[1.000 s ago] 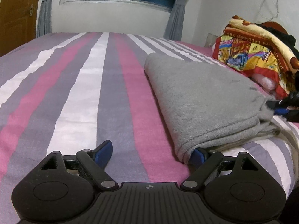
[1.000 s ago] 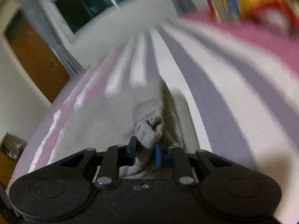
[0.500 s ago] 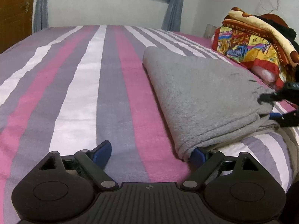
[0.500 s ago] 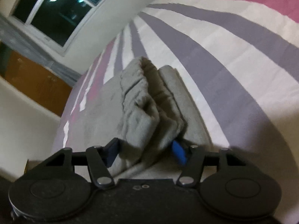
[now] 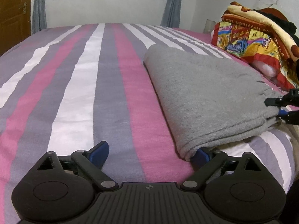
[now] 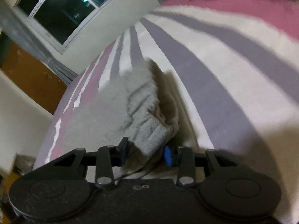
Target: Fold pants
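Observation:
Grey folded pants (image 5: 201,93) lie on the striped bed (image 5: 93,85), right of centre in the left wrist view. My left gripper (image 5: 149,152) is open wide; its right fingertip (image 5: 200,155) touches the near corner of the pants, its left fingertip (image 5: 99,150) rests on the sheet. My right gripper (image 6: 145,152) has its jaws partly closed around the gathered waistband end of the pants (image 6: 147,130). It also shows at the right edge of the left wrist view (image 5: 280,108), at the pants' right end.
A colourful folded blanket (image 5: 257,37) with dark clothing on it sits at the back right of the bed. A window with grey curtains (image 5: 173,3) and a wooden door (image 5: 11,15) are behind. The bed's front edge is near both grippers.
My right gripper opened from a tight pinch half a second ago and has now narrowed again around the waistband bunch. The left gripper has stayed open at the near corner.

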Demonstrator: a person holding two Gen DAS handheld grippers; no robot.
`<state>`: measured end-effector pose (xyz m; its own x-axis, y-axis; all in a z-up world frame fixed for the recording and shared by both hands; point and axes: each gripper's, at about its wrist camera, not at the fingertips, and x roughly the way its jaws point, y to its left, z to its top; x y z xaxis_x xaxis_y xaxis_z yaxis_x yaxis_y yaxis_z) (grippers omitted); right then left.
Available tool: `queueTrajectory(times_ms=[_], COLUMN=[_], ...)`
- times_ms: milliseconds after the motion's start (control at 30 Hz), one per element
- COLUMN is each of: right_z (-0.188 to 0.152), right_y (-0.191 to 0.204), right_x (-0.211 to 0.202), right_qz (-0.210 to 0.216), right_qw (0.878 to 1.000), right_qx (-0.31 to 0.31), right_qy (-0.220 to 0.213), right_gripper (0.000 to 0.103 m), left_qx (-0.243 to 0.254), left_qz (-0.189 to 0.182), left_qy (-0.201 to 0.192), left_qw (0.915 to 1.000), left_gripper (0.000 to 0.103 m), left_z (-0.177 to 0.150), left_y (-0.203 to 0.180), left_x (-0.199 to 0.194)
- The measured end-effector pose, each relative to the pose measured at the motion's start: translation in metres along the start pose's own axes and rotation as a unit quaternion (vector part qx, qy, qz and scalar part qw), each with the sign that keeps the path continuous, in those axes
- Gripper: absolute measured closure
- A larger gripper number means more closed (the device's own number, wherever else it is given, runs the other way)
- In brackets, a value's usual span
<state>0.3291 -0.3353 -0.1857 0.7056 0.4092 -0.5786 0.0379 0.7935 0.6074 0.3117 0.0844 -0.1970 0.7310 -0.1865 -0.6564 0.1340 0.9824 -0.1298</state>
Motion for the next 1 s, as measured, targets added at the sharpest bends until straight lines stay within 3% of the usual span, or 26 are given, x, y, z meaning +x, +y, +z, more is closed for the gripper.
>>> queueTrajectory(times_ms=[133,233,267,367,400,500,567,667,733,800,900,967,1000], right_z=[0.005,0.000,-0.001,0.002,0.002,0.006,0.016,0.027,0.032,0.040,0.056,0.061,0.061], right_y=[0.017,0.001,-0.001,0.002,0.005,0.020,0.027,0.046,0.057,0.069,0.074,0.068,0.063], right_x=[-0.021,0.004,0.011,-0.001,-0.012,-0.037,-0.035,-0.020,-0.009,0.005,0.028,0.056,0.071], right_qz=[0.014,-0.026,-0.020,-0.013,-0.018,-0.033,-0.035,-0.045,-0.051,-0.064,-0.080,-0.118,-0.134], right_qw=[0.999,0.999,0.999,0.999,0.999,0.991,0.987,0.978,0.971,0.965,0.960,0.956,0.954], right_qx=[-0.036,-0.033,-0.024,-0.030,-0.044,-0.108,-0.140,-0.188,-0.219,-0.244,-0.259,-0.268,-0.267], right_qy=[-0.029,0.007,0.006,0.001,-0.013,-0.067,-0.074,-0.078,-0.075,-0.069,-0.070,-0.029,0.002], right_gripper=[0.067,0.066,0.066,0.059,0.050,0.047,0.046,0.047,0.059,0.065,0.061,0.058,0.057], left_qx=[0.004,0.007,0.012,0.027,0.029,0.004,-0.023,-0.051,-0.061,-0.057,-0.055,-0.067,-0.073], left_qz=[0.009,0.012,0.011,-0.006,-0.013,-0.043,-0.054,-0.073,-0.078,-0.079,-0.058,-0.041,-0.050], left_qy=[-0.003,0.004,0.008,0.021,0.020,-0.019,-0.042,-0.053,-0.063,-0.062,-0.030,0.031,0.042], left_qw=[0.9999,0.9999,0.9998,0.9994,0.9993,0.9989,0.9974,0.9946,0.9931,0.9933,0.9963,0.9964,0.9952], left_gripper=[0.012,0.011,0.011,0.011,0.011,0.011,0.011,0.011,0.011,0.011,0.011,0.010,0.010], left_z=[0.000,-0.001,0.000,0.000,-0.002,0.000,0.014,0.038,0.054,0.072,0.091,0.092,0.088], left_y=[-0.003,-0.005,-0.005,0.000,0.005,0.019,0.021,0.012,0.005,-0.002,-0.002,0.003,0.007], left_x=[-0.003,0.002,0.001,-0.013,-0.023,-0.047,-0.046,-0.022,-0.005,0.014,0.050,0.086,0.097])
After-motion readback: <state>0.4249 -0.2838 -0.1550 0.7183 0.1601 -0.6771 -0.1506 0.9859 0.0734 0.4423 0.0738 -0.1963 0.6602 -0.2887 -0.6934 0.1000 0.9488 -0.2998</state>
